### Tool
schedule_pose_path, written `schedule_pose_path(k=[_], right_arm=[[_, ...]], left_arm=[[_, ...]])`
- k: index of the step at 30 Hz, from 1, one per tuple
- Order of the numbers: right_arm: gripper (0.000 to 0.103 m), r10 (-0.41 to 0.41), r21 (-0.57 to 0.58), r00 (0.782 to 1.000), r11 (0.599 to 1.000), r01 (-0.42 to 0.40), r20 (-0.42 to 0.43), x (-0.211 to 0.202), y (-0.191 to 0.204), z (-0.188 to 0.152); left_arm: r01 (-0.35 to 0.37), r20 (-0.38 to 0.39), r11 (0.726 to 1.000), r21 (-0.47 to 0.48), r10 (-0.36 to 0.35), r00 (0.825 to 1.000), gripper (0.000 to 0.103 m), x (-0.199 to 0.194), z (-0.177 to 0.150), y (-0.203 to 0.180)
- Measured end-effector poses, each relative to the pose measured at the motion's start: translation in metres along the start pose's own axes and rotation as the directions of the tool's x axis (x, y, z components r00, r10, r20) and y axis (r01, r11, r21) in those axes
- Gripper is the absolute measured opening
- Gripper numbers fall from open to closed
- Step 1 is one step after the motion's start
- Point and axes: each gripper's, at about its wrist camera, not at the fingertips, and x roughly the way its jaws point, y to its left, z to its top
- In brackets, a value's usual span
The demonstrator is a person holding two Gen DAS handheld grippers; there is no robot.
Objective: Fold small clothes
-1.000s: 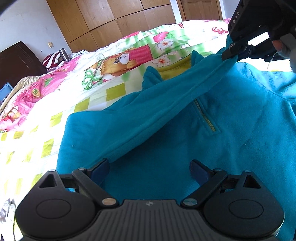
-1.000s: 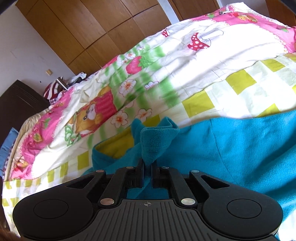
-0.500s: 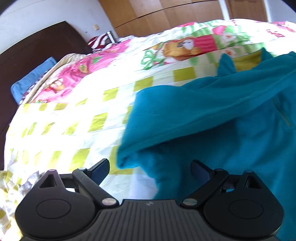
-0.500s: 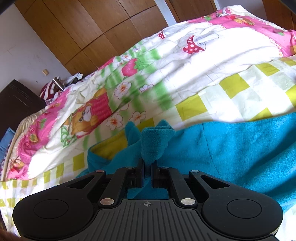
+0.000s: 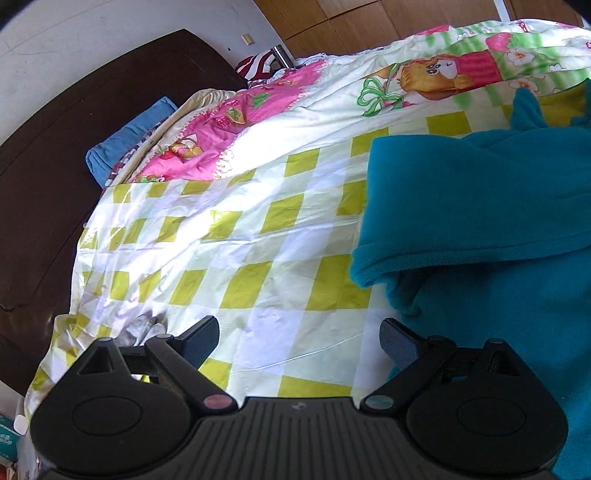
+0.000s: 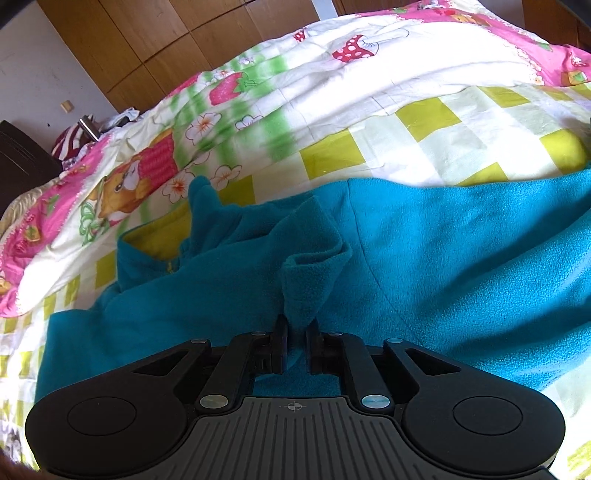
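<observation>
A teal fleece top lies spread on the bed, with one sleeve folded across its body and a zipped collar at its far end. In the left wrist view my left gripper is open over the checked sheet, just left of the garment's edge, with nothing between its fingers. In the right wrist view my right gripper is shut on a bunched fold of the teal fleece, which rises between its fingers. The rest of the top stretches to the right.
The bed carries a yellow-and-white checked sheet and a cartoon-print quilt behind the garment. A dark wooden headboard and a blue pillow stand at the left. Wooden wardrobe doors line the back wall.
My left gripper has swung left, off the fleece and over the bare sheet. My right gripper has carried the pinched fold lower and further over the garment.
</observation>
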Motion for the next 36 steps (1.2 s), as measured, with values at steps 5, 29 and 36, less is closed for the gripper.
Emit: schedule_pose_path(k=[5, 29, 36], right_arm=[[0.018, 0.034, 0.056, 0.999, 0.998, -0.034, 0.005, -0.011, -0.017, 0.003], [0.040, -0.194, 0.288, 0.968, 0.947, 0.141, 0.162, -0.102, -0.161, 0.005], [0.038, -0.409, 0.508, 0.889, 0.821, 0.260, 0.206, -0.105, -0.229, 0.021]], left_arm=[[0.046, 0.091, 0.998, 0.030, -0.049, 0.995, 0.103, -0.039, 0.013, -0.017], [0.349, 0.188, 0.849, 0.397, -0.447, 0.875, 0.103, -0.072, 0.087, -0.235], [0.395, 0.191, 0.835, 0.383, -0.490, 0.850, 0.103, -0.087, 0.092, -0.253]])
